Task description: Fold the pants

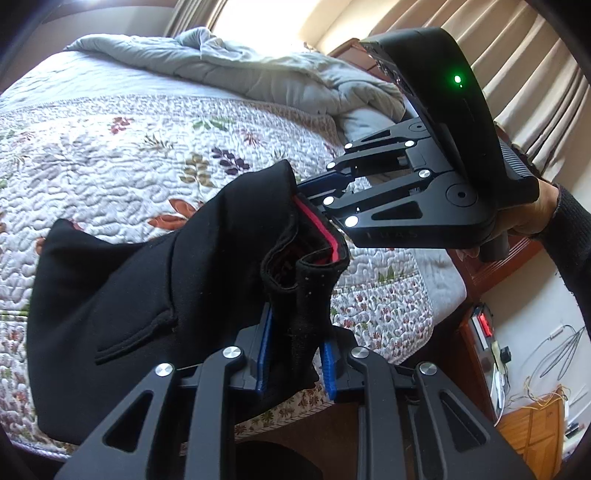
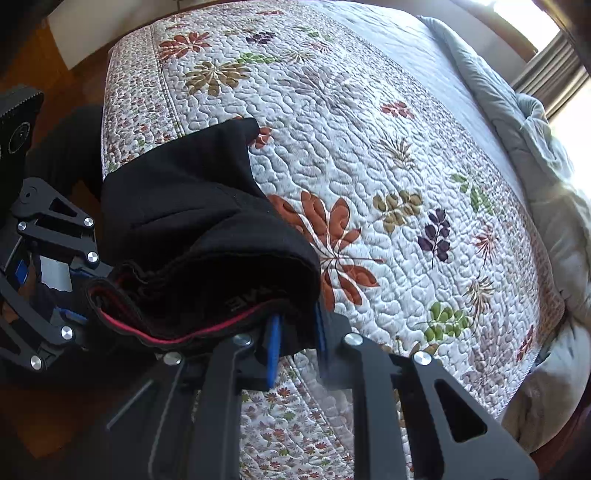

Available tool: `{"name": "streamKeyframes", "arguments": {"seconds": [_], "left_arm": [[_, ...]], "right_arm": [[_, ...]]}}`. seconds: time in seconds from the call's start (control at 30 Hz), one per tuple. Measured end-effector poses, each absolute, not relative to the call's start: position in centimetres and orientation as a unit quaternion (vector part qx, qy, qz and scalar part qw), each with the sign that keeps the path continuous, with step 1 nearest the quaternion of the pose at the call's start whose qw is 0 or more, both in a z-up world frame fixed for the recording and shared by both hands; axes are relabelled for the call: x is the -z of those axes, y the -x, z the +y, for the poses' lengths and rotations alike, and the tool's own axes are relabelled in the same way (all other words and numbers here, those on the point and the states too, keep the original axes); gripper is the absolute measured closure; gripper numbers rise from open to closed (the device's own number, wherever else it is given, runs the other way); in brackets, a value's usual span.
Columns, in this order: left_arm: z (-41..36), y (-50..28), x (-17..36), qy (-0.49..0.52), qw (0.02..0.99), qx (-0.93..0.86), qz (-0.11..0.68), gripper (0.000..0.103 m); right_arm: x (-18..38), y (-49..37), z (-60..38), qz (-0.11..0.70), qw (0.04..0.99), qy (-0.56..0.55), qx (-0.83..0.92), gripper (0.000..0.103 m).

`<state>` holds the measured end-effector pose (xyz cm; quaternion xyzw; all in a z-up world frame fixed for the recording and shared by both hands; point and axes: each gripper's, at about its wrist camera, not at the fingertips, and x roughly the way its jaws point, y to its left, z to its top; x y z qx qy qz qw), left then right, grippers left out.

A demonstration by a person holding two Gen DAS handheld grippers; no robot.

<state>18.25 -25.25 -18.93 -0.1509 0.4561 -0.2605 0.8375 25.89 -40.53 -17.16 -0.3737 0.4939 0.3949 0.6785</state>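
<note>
I see a bed (image 2: 369,155) under a floral quilt, with a grey comforter (image 1: 258,70) bunched at its far end. Beige curtains (image 1: 535,74) flank a bright window (image 1: 258,26); the floor (image 2: 55,74) is wood.

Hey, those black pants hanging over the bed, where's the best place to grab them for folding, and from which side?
Grip the black pants at the waistband, coming from the bed's foot edge. It is the thick, red-trimmed hem, bunched and facing outward there. The left tool and right tool already pinch it side by side, legs draping onto the floral quilt.
</note>
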Motion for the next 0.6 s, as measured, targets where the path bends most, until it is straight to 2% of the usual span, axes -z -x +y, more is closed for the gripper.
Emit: {"name": "streamKeyframes", "arguments": {"seconds": [0.6], "left_arm": [[-27.3, -18.9, 21.8, 0.131, 0.819, 0.266, 0.492, 0.080]], "right_arm": [[21.0, -25.6, -43.1, 0.507, 0.692, 0.341, -0.384, 0.088]]}}
